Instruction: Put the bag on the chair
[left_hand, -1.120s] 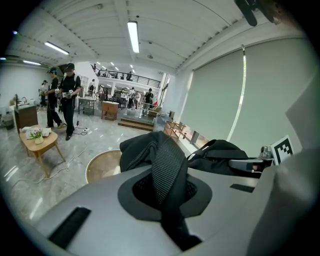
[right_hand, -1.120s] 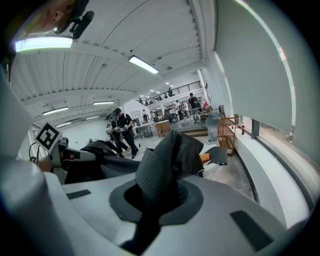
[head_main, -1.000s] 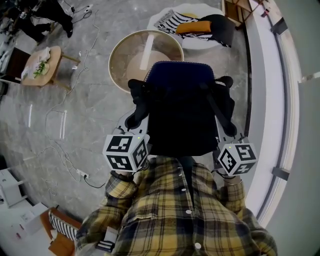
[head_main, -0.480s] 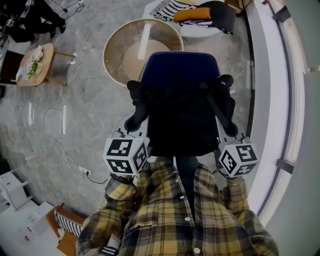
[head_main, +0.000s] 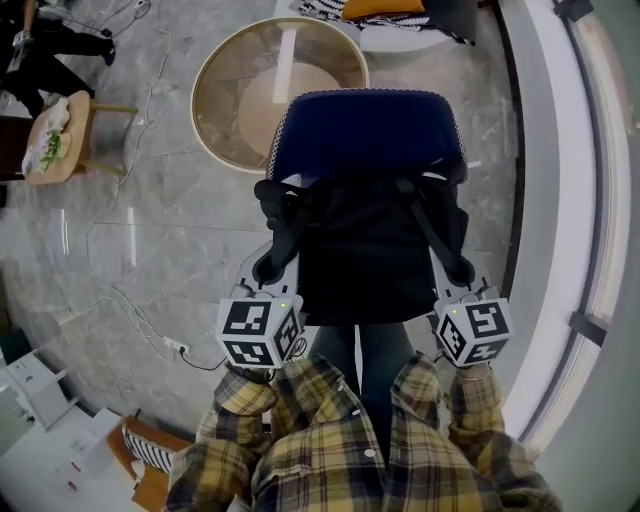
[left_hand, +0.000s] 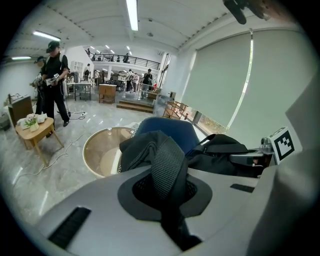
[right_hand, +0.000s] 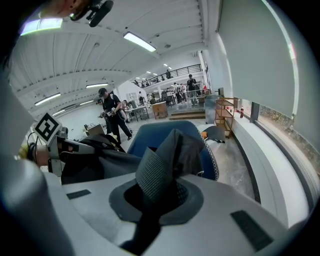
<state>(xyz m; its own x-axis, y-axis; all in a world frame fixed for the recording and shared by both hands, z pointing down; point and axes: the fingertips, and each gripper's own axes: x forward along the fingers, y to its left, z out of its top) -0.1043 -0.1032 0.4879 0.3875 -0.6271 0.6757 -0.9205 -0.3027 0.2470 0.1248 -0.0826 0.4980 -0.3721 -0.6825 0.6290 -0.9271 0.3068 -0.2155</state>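
A black bag (head_main: 365, 255) hangs between my two grippers, just in front of a blue chair (head_main: 365, 130) whose seat shows beyond the bag's top. My left gripper (head_main: 270, 268) is shut on the bag's left webbing strap (left_hand: 167, 160), which rises out of its closed jaws. On the other side, the right strap (right_hand: 157, 170) is pinched in my right gripper (head_main: 455, 275), also shut. The left gripper view shows the chair (left_hand: 167, 127) behind the strap, with the bag (left_hand: 220, 150) to the right. The right gripper view shows the chair (right_hand: 150, 140) just ahead of that strap.
A round glass-topped table (head_main: 250, 90) stands right behind the chair. A small wooden side table (head_main: 55, 140) sits far left, with cables and a power strip (head_main: 170, 348) on the marble floor. A white ledge (head_main: 555, 200) runs along the right. People (left_hand: 54, 80) stand in the background.
The chair now sits lower and larger in the head view, closer to the bag. Both grippers keep hold of the straps.
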